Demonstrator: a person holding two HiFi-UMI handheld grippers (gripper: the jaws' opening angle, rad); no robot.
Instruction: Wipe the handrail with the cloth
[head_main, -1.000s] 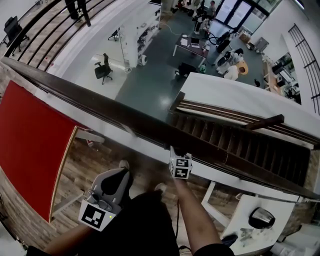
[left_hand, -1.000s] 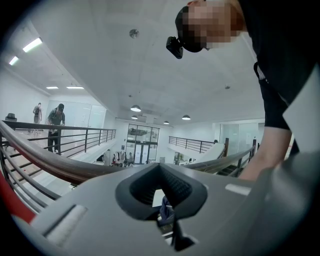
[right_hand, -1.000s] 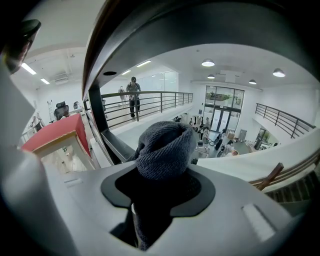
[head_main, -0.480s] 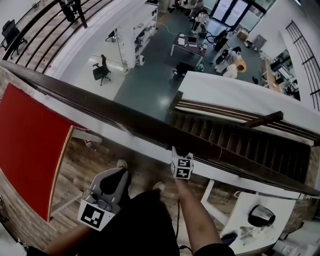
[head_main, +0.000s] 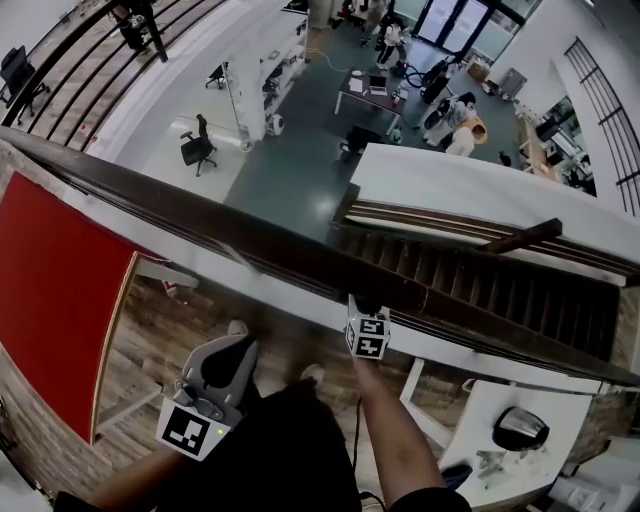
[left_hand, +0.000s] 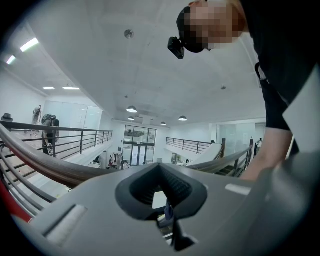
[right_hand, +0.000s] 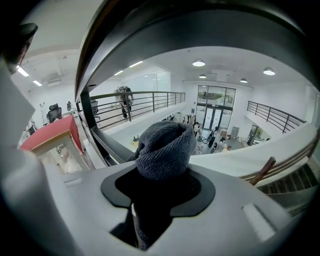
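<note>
- Right claw (head_main: 358, 303) is clamping a grey knitted cloth (right_hand: 165, 145). In the right gripper view the cloth is filling the gap between the jaws and bulging past their tips in a rounded wad.
- In the head view that claw is reaching up to the near edge of the handrail (head_main: 250, 235), its marker cube just below the rail. The cloth is too small to make out there, and I cannot tell whether it is touching the wood.
- The handrail is running as a dark wooden band from the upper left down to the lower right. In the right gripper view it is arching close over the wad of cloth.
- Left claw (head_main: 238, 350) is hanging low beside the person's dark clothing, well apart from the handrail. In the left gripper view its jaws are lying together with nothing between them.
- The person's right forearm (head_main: 395, 430) is stretching from the bottom edge up to the right claw.
- A red panel (head_main: 50, 290) is lying to the left below the rail, beside a wooden floor (head_main: 190, 330).
- A staircase (head_main: 470, 290) is descending beyond the rail on the right, and an office chair (head_main: 192, 148) is standing on the level far below.
</note>
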